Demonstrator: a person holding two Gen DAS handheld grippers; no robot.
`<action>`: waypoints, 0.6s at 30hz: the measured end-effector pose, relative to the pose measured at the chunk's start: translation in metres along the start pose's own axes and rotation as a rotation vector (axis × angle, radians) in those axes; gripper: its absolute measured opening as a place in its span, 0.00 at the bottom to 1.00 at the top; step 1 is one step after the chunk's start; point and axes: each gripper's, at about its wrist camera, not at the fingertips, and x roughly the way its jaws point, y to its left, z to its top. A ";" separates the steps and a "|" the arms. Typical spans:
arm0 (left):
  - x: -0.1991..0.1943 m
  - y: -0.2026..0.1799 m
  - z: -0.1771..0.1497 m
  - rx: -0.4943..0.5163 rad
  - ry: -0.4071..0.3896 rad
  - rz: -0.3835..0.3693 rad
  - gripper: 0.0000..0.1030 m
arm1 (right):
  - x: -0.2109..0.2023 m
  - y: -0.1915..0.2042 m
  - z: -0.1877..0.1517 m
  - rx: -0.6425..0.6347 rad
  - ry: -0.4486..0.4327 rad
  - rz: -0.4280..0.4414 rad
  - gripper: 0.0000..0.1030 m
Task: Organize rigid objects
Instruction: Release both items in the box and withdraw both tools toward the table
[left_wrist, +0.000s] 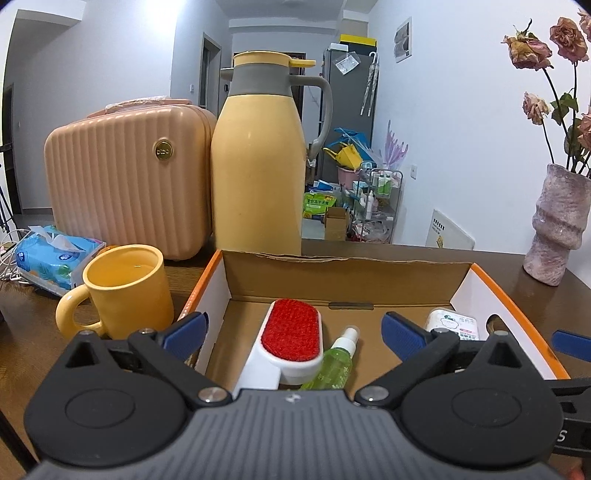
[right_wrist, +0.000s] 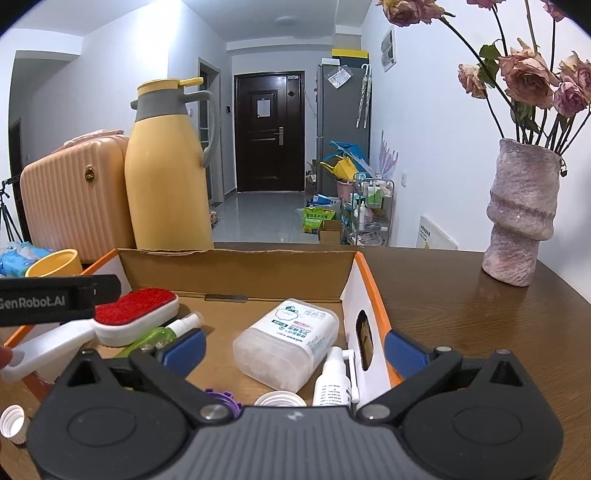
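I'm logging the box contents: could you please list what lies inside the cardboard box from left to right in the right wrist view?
Lint brush → green spray bottle → clear tub of cotton swabs → small white spray bottle.

Red lint brush (left_wrist: 290, 332) and green spray bottle (left_wrist: 334, 363) inside cardboard box (left_wrist: 332, 275).

White walls, grey tiled floor (right_wrist: 258, 218), dark entry door (right_wrist: 269, 131) (closed), brown wooden table (right_wrist: 480, 325).
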 end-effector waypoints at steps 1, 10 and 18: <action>0.000 0.000 0.000 0.001 0.001 -0.003 1.00 | 0.000 0.000 0.000 0.000 0.000 0.001 1.00; -0.003 0.000 0.000 0.005 0.000 -0.014 1.00 | -0.001 0.000 0.000 0.000 0.000 0.001 1.00; -0.010 -0.003 0.001 0.007 -0.010 -0.012 1.00 | -0.006 0.002 0.001 0.002 -0.008 0.000 1.00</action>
